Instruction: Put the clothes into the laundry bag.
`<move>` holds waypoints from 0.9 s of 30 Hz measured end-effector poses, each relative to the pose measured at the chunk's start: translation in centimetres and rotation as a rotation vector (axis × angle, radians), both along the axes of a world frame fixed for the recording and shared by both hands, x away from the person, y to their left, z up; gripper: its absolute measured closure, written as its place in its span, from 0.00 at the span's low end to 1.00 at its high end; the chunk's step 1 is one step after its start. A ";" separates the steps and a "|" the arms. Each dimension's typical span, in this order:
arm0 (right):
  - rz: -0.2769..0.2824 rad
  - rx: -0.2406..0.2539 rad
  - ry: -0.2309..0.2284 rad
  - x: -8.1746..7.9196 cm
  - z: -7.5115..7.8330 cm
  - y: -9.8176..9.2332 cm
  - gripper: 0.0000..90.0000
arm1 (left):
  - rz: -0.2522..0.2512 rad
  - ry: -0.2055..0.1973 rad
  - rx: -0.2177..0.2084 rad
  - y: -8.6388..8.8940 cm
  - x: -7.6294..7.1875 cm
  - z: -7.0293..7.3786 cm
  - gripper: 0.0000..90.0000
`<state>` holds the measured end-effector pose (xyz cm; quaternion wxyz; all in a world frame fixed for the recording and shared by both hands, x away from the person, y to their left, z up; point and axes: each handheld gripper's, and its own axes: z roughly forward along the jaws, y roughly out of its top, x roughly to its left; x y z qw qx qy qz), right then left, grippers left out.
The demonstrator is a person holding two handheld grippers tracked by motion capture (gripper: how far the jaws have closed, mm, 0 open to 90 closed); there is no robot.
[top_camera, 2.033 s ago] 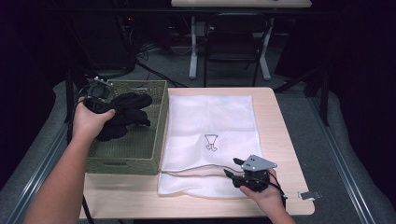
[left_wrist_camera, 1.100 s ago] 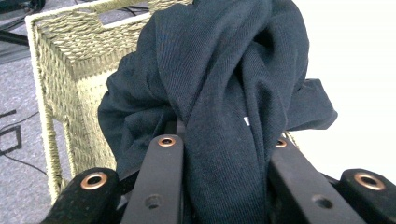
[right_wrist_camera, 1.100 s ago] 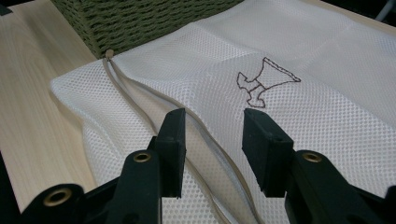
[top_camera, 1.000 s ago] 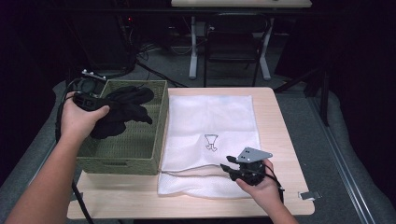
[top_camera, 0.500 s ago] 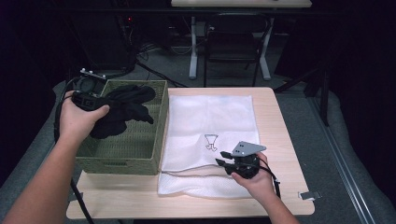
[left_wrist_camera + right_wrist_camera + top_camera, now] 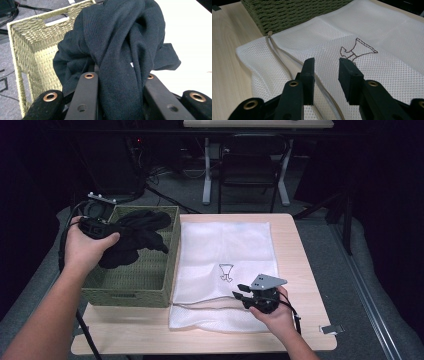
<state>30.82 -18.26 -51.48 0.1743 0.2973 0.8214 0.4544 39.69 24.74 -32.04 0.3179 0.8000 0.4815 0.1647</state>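
Left hand-held gripper (image 6: 102, 229): clamped on the dark garment (image 6: 137, 232), now lifted above the woven basket (image 6: 131, 292).
Right hand-held gripper (image 6: 244, 292): jaws just narrowed, part open, empty, over the mesh laundry bag (image 6: 225, 245) by its zipper (image 6: 284, 63).
Meaning: bag likely gets opened next.

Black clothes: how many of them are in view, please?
1: the black garment hangs bunched in the left gripper over the woven basket. More may be hidden beneath it.

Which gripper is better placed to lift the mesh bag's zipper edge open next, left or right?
Right. The right gripper hovers over the white mesh bag beside its zipper, jaws apart and empty. The left gripper is clamped on the black garment over the woven basket.
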 end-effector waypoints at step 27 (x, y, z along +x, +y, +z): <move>-0.008 -0.021 -0.011 -0.3 -0.5 -0.3 0.70 | -0.097 -0.051 0.006 -3.6 -1.3 2.6 0.86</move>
